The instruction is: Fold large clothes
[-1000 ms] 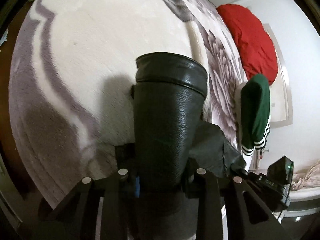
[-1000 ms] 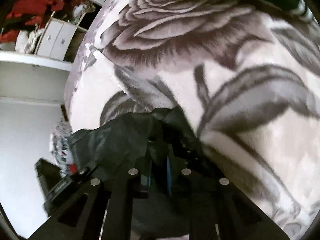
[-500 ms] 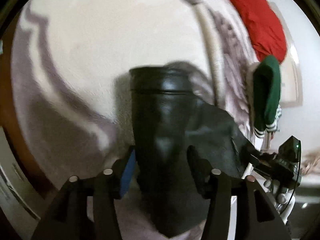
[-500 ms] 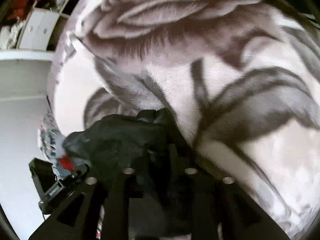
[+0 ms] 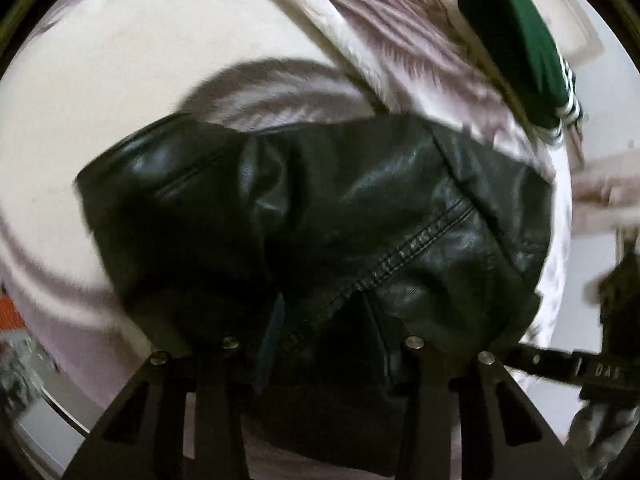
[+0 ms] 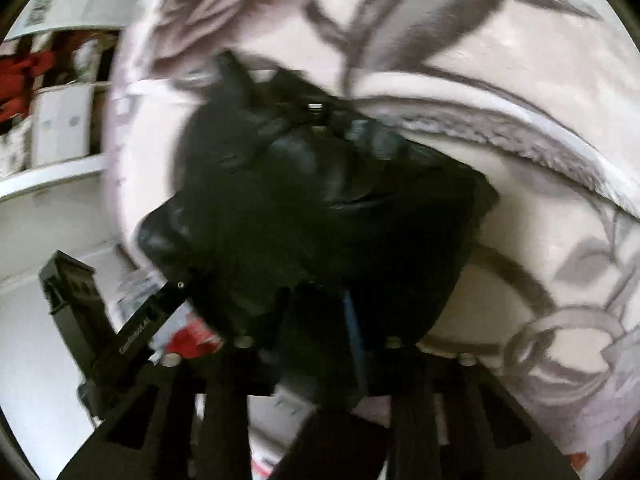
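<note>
Left wrist view: black leather jacket [image 5: 360,216] lies bunched on the rose-print blanket [image 5: 100,80]. Left gripper [image 5: 324,332] has its fingers spread w/ jacket leather between them; can't tell if it's pinched. Green striped garment [image 5: 516,40] sits beyond the jacket, apart from it. Right gripper [image 6: 320,316]: jacket [image 6: 320,208] covers the fingers, grip can't tell; view blurred.

Black leather jacket [image 6: 320,216] bunched on floral blanket [image 6: 520,152], pinched between right gripper [image 6: 320,312] fingers; left gripper [image 6: 132,332] at lower left.
</note>
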Available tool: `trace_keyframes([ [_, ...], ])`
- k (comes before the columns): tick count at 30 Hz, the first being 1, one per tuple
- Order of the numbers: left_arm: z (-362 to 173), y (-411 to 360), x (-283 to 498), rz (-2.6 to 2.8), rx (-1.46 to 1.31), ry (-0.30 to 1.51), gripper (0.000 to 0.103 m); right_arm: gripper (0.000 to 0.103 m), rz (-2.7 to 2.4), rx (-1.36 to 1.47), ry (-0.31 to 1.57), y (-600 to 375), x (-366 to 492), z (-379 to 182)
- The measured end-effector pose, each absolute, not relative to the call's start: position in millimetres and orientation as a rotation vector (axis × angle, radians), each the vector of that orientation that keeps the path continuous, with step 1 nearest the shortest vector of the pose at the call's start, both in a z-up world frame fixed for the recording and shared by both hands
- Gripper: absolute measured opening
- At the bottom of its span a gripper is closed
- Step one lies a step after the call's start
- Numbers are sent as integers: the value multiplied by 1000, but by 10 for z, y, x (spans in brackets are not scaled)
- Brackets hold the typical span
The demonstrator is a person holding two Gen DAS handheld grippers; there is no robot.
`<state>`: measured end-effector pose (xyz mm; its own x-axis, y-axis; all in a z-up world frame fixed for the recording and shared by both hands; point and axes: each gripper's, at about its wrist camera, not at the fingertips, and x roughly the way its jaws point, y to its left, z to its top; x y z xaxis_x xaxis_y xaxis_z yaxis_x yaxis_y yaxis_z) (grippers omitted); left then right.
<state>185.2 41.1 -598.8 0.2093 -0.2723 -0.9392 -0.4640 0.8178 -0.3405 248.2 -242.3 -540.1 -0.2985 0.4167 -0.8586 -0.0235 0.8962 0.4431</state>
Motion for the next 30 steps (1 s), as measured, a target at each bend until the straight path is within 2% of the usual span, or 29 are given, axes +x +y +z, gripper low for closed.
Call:
trace_keyframes([
  [1,-6026,419,1889,123,-645,1391,35,13,421,272,1836,-2395,2483,-5447],
  [2,-6041,429,1918,110,-645,1399,36,2,367,229,1844,-2364,2492,-5517],
  [3,-6076,439,1950,94,-646,1411,37,0,325,217,1851,-2362,2499,-5579],
  [7,-6149,448,2060,28,-652,1426,37,0,179,288,1881,-2362,2527,-5882],
  [11,-6131,491,2130,-26,-702,1438,38,0,126,200,1848,-2214,2471,-5822],
  [13,-5974,587,2028,-73,-749,1420,38,1,157,252,1840,-2308,2432,-5713],
  [14,-5906,631,1972,-89,-777,1406,38,8,180,293,1834,-2382,2414,-5659],
  [16,-5721,785,1728,-106,-844,1351,38,36,278,492,1795,-2629,2323,-5514],
  [17,-5671,843,1625,-106,-863,1332,42,67,325,602,1769,-2757,2263,-5454],
  [18,-5635,905,1489,-105,-888,1315,51,80,357,699,1739,-2896,2181,-5406],
  [19,-5633,958,1378,-97,-911,1307,55,80,368,763,1712,-3024,2080,-5372],
  [22,-5847,979,1102,-84,-1028,1306,56,80,373,865,1687,-3299,1775,-5497],
  [29,-6399,719,1312,-139,-1147,1200,56,80,480,1216,1621,-3353,1280,-6446],
  [30,-6446,706,1345,-143,-1166,1182,64,81,497,1239,1596,-3330,1270,-6502],
])
